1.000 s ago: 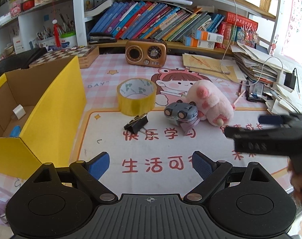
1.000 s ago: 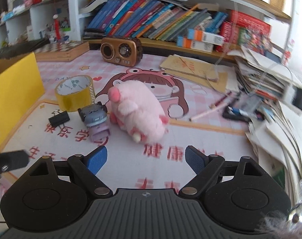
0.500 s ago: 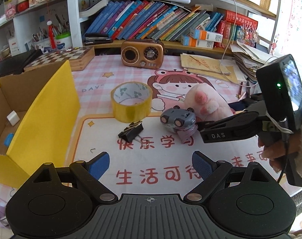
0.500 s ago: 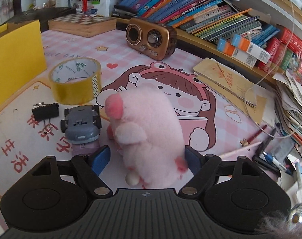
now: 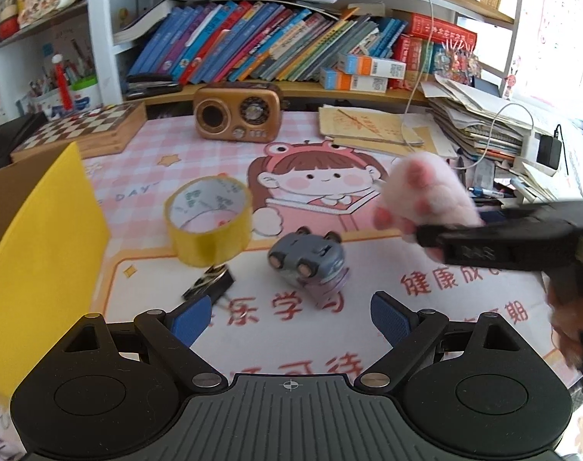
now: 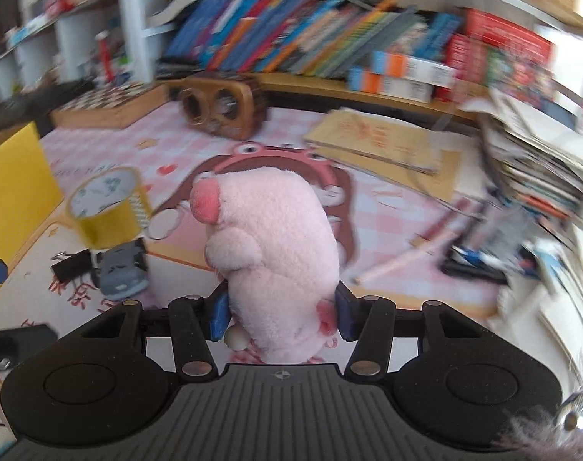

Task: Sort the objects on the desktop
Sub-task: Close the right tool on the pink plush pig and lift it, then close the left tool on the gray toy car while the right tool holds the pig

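Observation:
A pink plush pig (image 6: 276, 246) stands upright between the blue pads of my right gripper (image 6: 281, 317). Its jaws are closing and both pads press into the plush's sides. In the left wrist view the pig (image 5: 426, 196) shows its paws at the right, with a black finger (image 5: 502, 244) of the right gripper across it. My left gripper (image 5: 291, 319) is open and holds nothing. Just ahead of it on the mat lie a grey toy car (image 5: 306, 259), a black binder clip (image 5: 210, 288) and a roll of yellow tape (image 5: 208, 226).
A yellow cardboard box (image 5: 41, 269) stands at the left. At the back are a brown radio (image 5: 237, 115), a chessboard box (image 5: 80, 130) and a shelf of books (image 5: 272, 50). Papers, cables and pens (image 5: 479, 130) pile up at the right.
My right gripper has come forward around the pink pig and its jaws have narrowed onto it. The pig now stands upright. My left gripper has drifted toward the toy car, still wide.

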A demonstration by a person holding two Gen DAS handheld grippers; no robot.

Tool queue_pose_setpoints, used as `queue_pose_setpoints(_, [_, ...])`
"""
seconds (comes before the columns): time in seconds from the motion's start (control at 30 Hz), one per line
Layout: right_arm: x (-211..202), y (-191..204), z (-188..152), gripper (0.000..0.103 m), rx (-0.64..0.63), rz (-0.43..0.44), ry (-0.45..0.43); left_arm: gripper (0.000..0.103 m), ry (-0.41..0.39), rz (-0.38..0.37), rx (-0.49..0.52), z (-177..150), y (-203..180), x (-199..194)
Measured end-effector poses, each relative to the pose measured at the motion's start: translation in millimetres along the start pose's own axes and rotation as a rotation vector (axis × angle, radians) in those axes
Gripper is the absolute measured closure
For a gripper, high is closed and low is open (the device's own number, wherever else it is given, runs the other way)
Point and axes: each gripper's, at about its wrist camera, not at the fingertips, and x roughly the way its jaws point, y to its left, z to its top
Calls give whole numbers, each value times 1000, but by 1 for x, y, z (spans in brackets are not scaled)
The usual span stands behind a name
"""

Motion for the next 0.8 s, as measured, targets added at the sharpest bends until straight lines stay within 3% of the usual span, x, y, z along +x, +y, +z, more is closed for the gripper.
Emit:
queue_pose_setpoints(0.37, [-31,-12,-45,53,105,-77,71,11,-16,-18,33,12,-16,25])
queue_pose_setpoints(0.8, [-25,-11,-42,43,77,-71,87,11,6,5,119,21,-26,59])
